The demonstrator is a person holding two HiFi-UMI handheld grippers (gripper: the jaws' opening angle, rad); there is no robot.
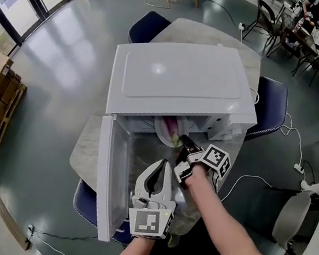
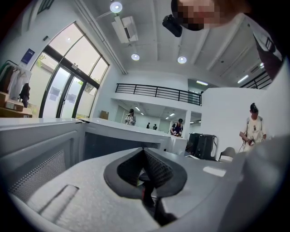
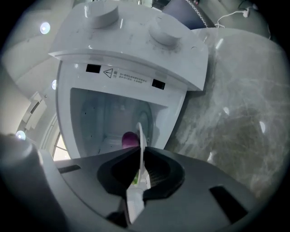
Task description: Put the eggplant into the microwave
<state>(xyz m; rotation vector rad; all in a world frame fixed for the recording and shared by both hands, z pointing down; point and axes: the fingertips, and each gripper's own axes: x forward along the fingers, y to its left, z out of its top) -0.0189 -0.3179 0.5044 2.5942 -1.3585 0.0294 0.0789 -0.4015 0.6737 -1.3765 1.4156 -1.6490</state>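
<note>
A white microwave [image 1: 177, 81] stands on a round marble table [image 1: 84, 154] with its door [image 1: 109, 177] swung open to the left. My right gripper [image 1: 183, 142] is shut on the rim of a white plate [image 1: 167, 130] that carries the purple eggplant [image 1: 175, 129], right at the mouth of the cavity. In the right gripper view the plate [image 3: 141, 145] stands edge-on between the pads of my right gripper [image 3: 141, 156], with the eggplant [image 3: 129, 138] just beyond and the cavity [image 3: 102, 113] behind. My left gripper [image 1: 165, 164] is shut and empty beside the door; its jaws [image 2: 144, 152] meet.
Dark blue chairs stand round the table: one behind the microwave [image 1: 147, 25], one on the right [image 1: 272, 103], one at the front left [image 1: 83, 203]. White cables [image 1: 292, 135] lie on the floor to the right. The microwave's knob panel [image 3: 131, 27] faces the bare tabletop [image 3: 235, 113].
</note>
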